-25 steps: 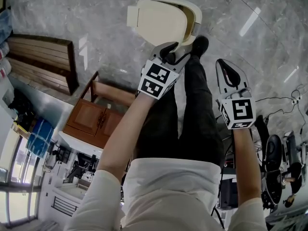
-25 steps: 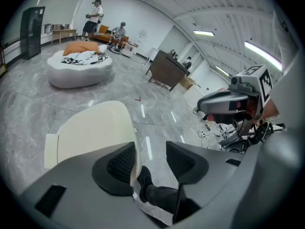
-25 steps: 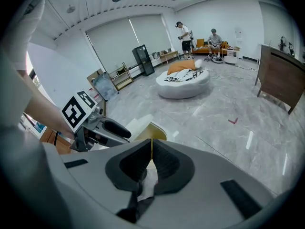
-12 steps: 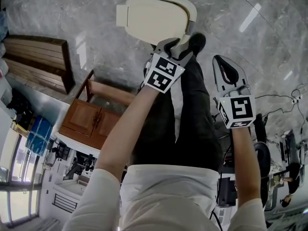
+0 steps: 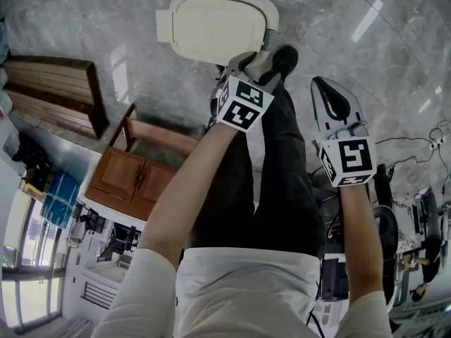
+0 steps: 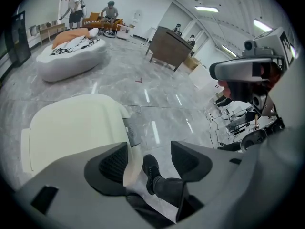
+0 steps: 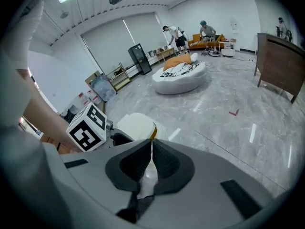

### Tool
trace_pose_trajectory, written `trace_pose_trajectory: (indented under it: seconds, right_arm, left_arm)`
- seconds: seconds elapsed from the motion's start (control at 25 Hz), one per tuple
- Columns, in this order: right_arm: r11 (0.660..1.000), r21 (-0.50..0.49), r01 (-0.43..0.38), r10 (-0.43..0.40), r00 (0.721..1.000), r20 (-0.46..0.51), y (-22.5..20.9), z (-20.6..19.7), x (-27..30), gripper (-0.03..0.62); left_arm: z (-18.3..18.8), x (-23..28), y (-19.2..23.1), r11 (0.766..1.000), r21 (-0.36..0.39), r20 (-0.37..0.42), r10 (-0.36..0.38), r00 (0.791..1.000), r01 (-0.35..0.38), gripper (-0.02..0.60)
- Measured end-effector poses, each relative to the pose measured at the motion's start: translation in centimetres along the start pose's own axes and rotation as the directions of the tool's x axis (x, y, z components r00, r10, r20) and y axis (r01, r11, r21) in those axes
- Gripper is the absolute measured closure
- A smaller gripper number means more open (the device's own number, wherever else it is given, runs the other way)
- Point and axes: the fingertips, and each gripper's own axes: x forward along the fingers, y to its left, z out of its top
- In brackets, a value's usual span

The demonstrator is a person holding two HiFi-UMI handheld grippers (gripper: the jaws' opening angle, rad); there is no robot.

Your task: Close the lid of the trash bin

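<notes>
Left gripper jaws have just been opening and stand wide at the near edge of the lowered bin lid, gripping nothing; right gripper jaws together, empty, apart from it

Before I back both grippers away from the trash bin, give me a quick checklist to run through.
1. Trash bin lid down: ok, lies flat.
2. Lid seated all round: cannot tell.
3. Left gripper released: ok, fingers have just been opening; lid edge beside one finger, not gripped.
4. Right gripper empty: ok, fingers shut on nothing.
5. Shoe clear of the lid: cannot tell, close beside it.
</notes>
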Motion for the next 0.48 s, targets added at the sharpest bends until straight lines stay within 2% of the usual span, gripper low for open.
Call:
trace_pose_trajectory:
  seconds: [0.48]
  right_arm:
    - [1.0, -0.005, -0.013, 0.013, 1.0, -0.012, -1.1, -1.7, 0.9, 0.562]
  left_arm:
    - [-0.7, 2.1, 0.8, 0.999, -0.004, -0.037, 0.047, 0.998, -0.047, 0.299]
